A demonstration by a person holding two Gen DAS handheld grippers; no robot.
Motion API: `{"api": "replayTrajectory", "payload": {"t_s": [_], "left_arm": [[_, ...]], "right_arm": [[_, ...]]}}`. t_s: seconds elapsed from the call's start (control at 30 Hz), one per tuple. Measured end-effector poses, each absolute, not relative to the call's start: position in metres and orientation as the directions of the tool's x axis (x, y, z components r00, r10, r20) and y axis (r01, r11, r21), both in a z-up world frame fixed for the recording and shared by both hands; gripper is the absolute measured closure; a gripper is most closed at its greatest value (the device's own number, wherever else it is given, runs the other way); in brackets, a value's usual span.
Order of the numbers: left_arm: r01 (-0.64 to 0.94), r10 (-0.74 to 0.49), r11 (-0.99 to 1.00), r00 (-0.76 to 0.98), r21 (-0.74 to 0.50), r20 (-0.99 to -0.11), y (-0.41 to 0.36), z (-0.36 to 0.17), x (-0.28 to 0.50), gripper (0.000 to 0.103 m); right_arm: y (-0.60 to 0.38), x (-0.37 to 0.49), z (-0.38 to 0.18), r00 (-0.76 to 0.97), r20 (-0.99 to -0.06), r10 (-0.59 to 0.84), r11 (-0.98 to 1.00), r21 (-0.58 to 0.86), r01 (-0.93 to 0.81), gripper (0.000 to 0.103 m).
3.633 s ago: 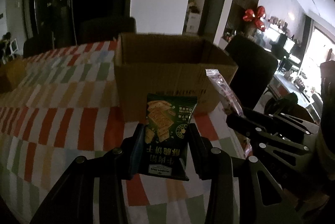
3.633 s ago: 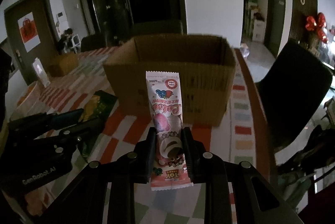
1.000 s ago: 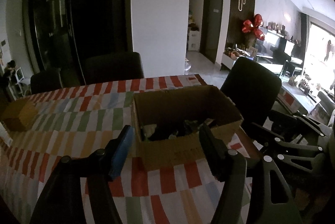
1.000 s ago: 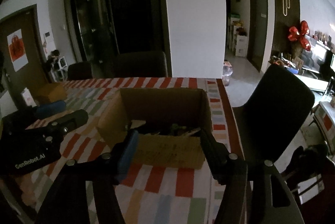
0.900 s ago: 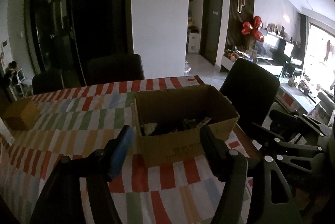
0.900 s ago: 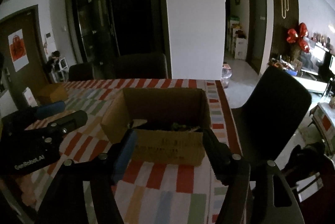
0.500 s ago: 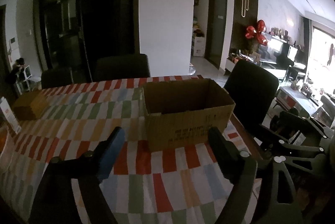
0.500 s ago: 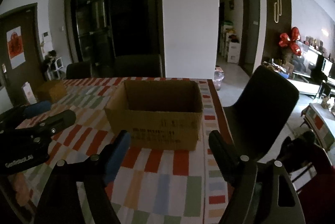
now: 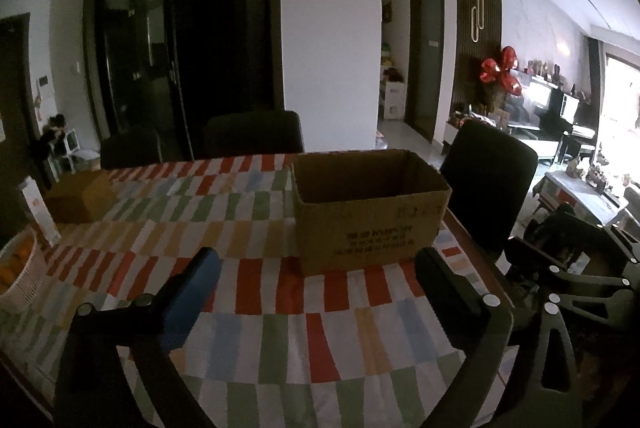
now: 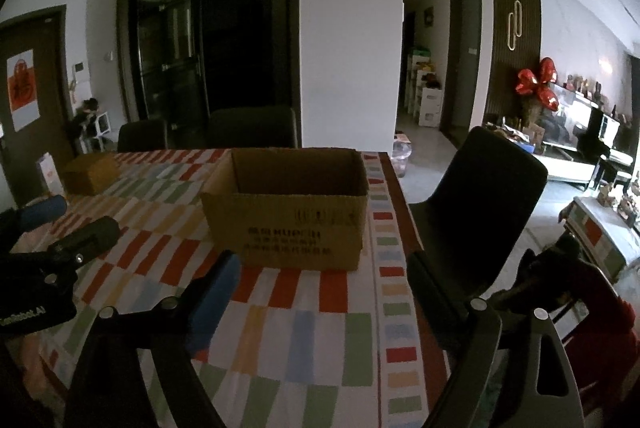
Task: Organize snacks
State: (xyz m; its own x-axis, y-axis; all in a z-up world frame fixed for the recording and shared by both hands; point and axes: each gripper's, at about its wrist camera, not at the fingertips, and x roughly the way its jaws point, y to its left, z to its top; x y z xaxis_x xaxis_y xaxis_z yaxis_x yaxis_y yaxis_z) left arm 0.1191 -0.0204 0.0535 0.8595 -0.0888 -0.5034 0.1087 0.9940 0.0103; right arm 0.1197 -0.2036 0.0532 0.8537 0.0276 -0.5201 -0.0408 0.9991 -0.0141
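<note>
An open brown cardboard box [image 9: 372,224] stands on the checked tablecloth [image 9: 256,292] near the table's right edge; it also shows in the right wrist view [image 10: 288,224]. Its inside is hidden from this height, so no snack packets are visible. My left gripper [image 9: 316,288] is open and empty, well back from the box. My right gripper [image 10: 324,292] is open and empty too, just in front of the box. The left gripper's body [image 10: 44,268] shows at the left of the right wrist view, and the right gripper's body [image 9: 580,276] at the right of the left wrist view.
A small closed brown box [image 9: 80,196] sits at the table's far left, with a white card [image 9: 38,212] beside it. A white basket of oranges [image 9: 16,268] stands at the left edge. Dark chairs [image 10: 480,196] stand around the table.
Both grippers let go of their snack packets over the box, opened, and pulled back and down from it. The box's contents are no longer visible.
</note>
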Motion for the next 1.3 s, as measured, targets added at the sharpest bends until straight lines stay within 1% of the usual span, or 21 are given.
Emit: {"api": "replayTrajectory", "payload": {"t_s": [0.07,0.5,1.07,1.3], "left_arm": [[0.106,-0.086,0.994,0.863,0.012,-0.497,-0.02,0.055,0.115,0.0],[0.095,-0.068,0.995,0.877,0.033,-0.476,-0.019,0.06,0.103,0.0],[0.1,-0.076,0.995,0.884,0.027,-0.461,-0.018,0.061,0.098,0.0],[0.095,-0.073,0.995,0.881,0.025,-0.468,-0.018,0.061,0.098,0.0]], "right_arm": [[-0.203,0.117,0.053,0.855,-0.518,0.026,0.999,-0.02,-0.042,0.017],[-0.202,0.102,0.06,0.872,-0.488,0.02,0.999,-0.031,-0.041,0.017],[-0.202,0.101,0.06,0.872,-0.489,0.021,0.999,-0.033,-0.043,0.017],[-0.202,0.102,0.06,0.871,-0.491,0.019,0.999,-0.031,-0.04,0.017]]}}
